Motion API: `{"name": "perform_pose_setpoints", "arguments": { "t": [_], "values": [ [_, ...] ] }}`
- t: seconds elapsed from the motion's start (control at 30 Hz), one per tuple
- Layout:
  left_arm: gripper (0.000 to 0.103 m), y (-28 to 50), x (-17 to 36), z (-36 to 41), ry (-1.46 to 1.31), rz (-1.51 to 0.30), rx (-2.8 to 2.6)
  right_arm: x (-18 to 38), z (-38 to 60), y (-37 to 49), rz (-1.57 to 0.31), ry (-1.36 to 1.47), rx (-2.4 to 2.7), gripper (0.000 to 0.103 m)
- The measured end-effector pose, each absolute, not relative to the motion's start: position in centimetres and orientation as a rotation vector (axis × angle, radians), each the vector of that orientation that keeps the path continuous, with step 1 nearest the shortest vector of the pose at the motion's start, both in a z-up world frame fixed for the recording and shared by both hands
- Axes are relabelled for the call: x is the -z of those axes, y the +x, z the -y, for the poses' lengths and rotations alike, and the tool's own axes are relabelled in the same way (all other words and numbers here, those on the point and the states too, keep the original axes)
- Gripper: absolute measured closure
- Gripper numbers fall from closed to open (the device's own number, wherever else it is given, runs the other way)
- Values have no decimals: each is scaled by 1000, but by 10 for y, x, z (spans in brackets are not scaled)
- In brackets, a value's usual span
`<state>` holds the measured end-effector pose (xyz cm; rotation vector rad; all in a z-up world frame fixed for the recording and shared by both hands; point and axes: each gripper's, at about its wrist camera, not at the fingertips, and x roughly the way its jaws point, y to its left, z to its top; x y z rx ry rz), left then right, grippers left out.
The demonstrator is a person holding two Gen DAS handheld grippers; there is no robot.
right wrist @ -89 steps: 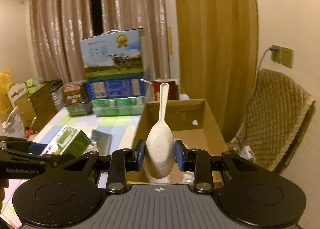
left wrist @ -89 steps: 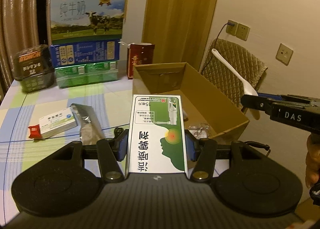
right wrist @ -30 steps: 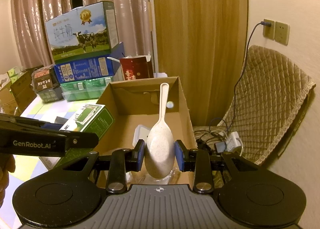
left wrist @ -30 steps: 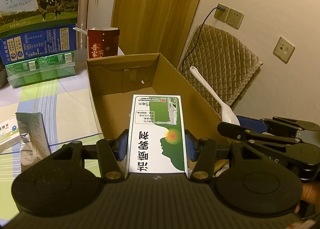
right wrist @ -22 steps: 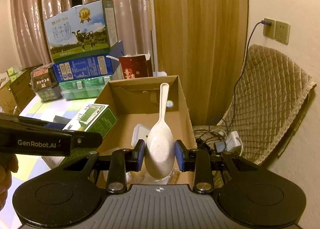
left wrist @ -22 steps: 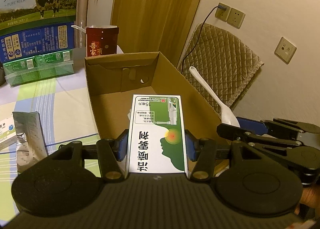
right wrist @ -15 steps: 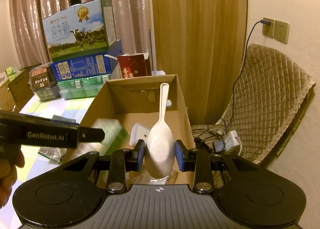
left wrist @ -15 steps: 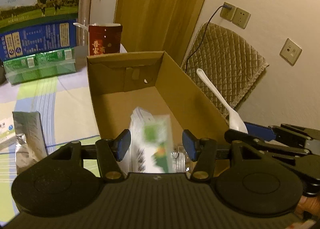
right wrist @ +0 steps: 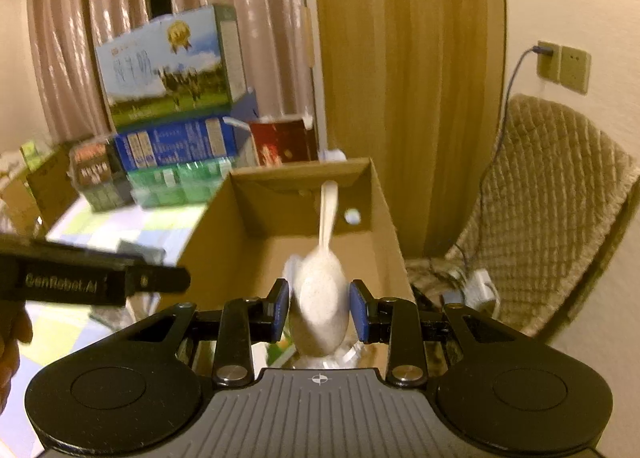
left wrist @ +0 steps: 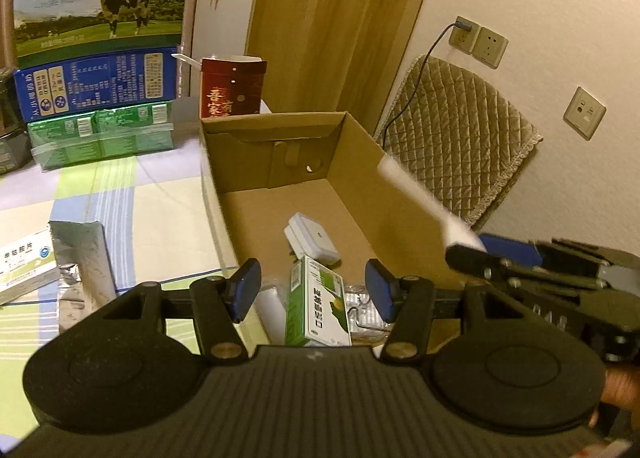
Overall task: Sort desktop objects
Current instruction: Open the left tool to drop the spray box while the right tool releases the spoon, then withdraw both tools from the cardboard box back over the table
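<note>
Brown cardboard box [left wrist: 384, 174] on the table's right edge, top open. Green and white medicine box [left wrist: 320, 304] down inside it at the near end, standing tilted, just past the left gripper [left wrist: 314, 292] and right between its blue pads [left wrist: 244, 290]. Pads wide apart, touching nothing, holding nothing. White plug-like thing [left wrist: 312, 242] flat on the box floor just behind the medicine box. Something clear and shiny [left wrist: 362, 306] beside the medicine box, too hidden to tell.

Pale speckled spoon [right wrist: 322, 298] pinched by its bowl in the right gripper [right wrist: 320, 308], pads tight on both sides. Handle sticking forward and up toward the box's far wall. Spoon up over the near end of the box, blurry in both views. Right gripper over the box's right side in the left view, spoon handle poking over the right wall.

On the checked tablecloth [left wrist: 160, 202] left of the box: silver foil pack [left wrist: 86, 258], and white pill box [left wrist: 24, 264] by the left edge. At the table's far edge: stacked milk cartons [left wrist: 96, 38] and red box [left wrist: 232, 88]. Quilted chair [left wrist: 460, 146] past the box, by the wall.
</note>
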<state>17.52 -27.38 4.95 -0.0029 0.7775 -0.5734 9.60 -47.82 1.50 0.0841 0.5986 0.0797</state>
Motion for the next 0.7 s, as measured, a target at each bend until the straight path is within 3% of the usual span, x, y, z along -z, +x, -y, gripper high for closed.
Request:
{"name": "perform_pose_setpoints", "arguments": {
  "t": [0.07,0.33,0.7],
  "values": [
    [44,173,-51,268,-4,-769,566,-15,482,97,-593,113,-72,41],
    [35,160,-55,239,-28,-753,525,-19,487,68,-588,121,-56,37],
    [9,121,-58,186,-33,-730,448,-36,458,27,-558,145,-92,13]
  ]
}}
